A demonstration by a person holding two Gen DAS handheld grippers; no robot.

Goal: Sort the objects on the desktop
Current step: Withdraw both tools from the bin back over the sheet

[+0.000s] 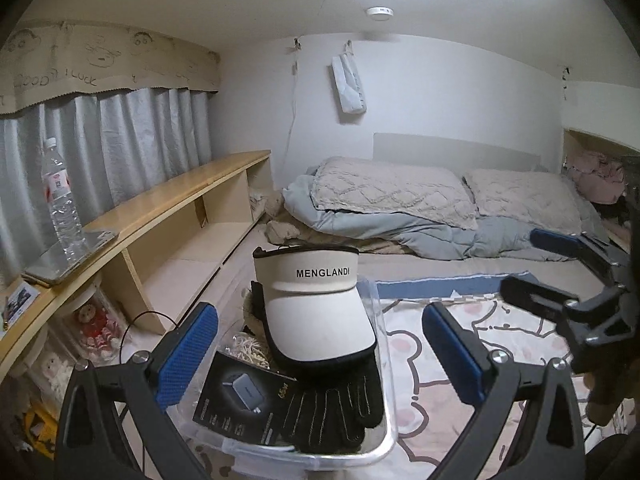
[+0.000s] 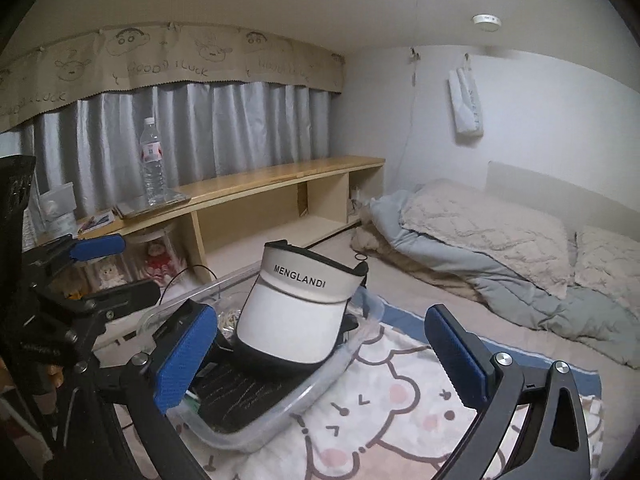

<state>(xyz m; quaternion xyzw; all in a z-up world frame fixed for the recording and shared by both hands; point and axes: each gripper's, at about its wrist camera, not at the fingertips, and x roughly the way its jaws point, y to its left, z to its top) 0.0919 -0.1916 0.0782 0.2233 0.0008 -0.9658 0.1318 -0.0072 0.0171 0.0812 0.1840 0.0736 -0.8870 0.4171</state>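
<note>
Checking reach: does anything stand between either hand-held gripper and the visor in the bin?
Nothing visible does. The visor lies on top in the bin, uncovered, ahead of the open left hand-held gripper and right hand-held gripper.

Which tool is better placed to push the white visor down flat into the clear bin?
Probably the left tool: open, it faces the white visor squarely, framing the clear bin. The right tool sits off to the side.
</note>
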